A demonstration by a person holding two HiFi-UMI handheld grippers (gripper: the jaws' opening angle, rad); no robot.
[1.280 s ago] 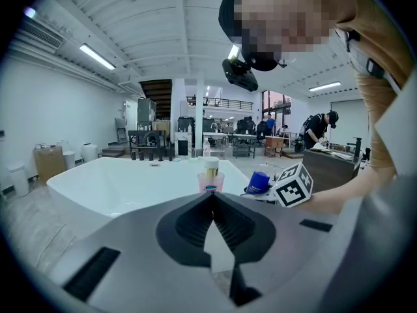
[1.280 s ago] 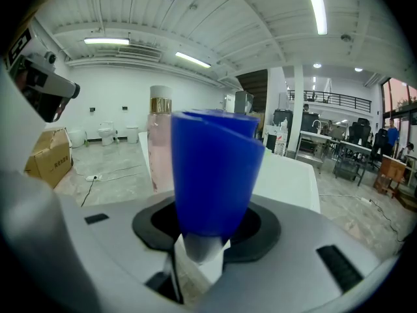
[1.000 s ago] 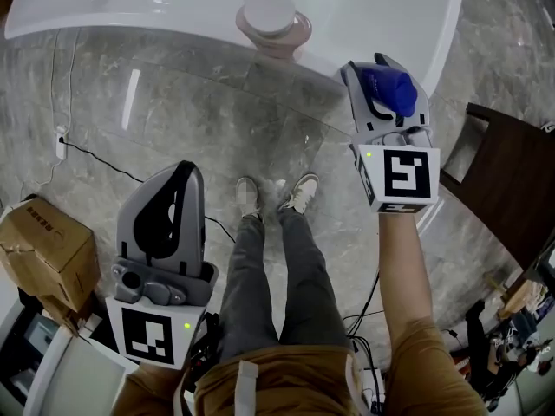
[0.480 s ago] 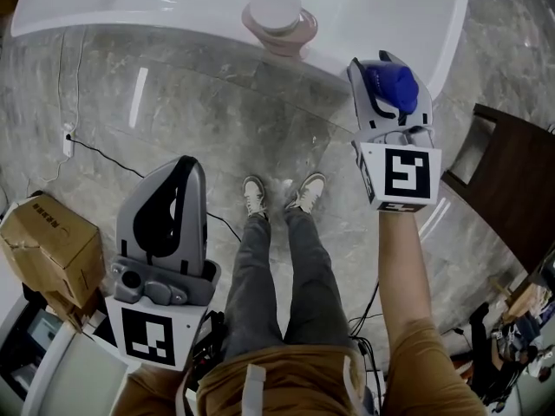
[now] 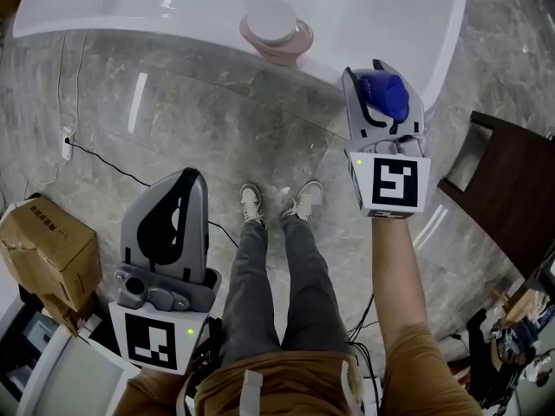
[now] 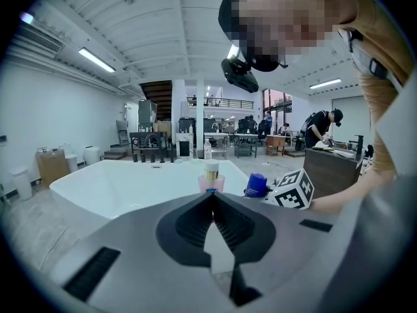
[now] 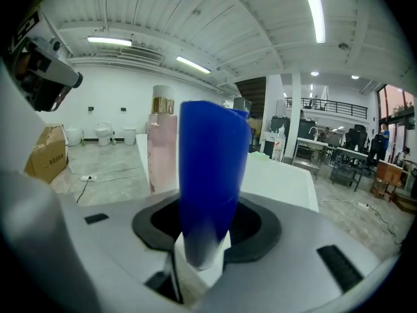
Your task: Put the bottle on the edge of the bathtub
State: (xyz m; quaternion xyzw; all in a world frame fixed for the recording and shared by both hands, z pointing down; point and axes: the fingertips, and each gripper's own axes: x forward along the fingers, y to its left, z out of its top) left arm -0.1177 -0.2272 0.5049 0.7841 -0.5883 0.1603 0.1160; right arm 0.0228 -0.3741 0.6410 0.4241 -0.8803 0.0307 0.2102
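Right hand-held gripper (image 5: 381, 83): I have it pinching a blue bottle (image 7: 212, 168), near the bathtub (image 5: 173, 7). Left hand-held gripper (image 6: 210, 197): pressed together, empty. Pink bottle (image 5: 276, 26): on the bathtub edge.

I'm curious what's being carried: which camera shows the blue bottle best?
Right gripper view: the blue bottle fills it, gripped between the jaws. Head view shows only one end; left gripper view shows it small, far off.
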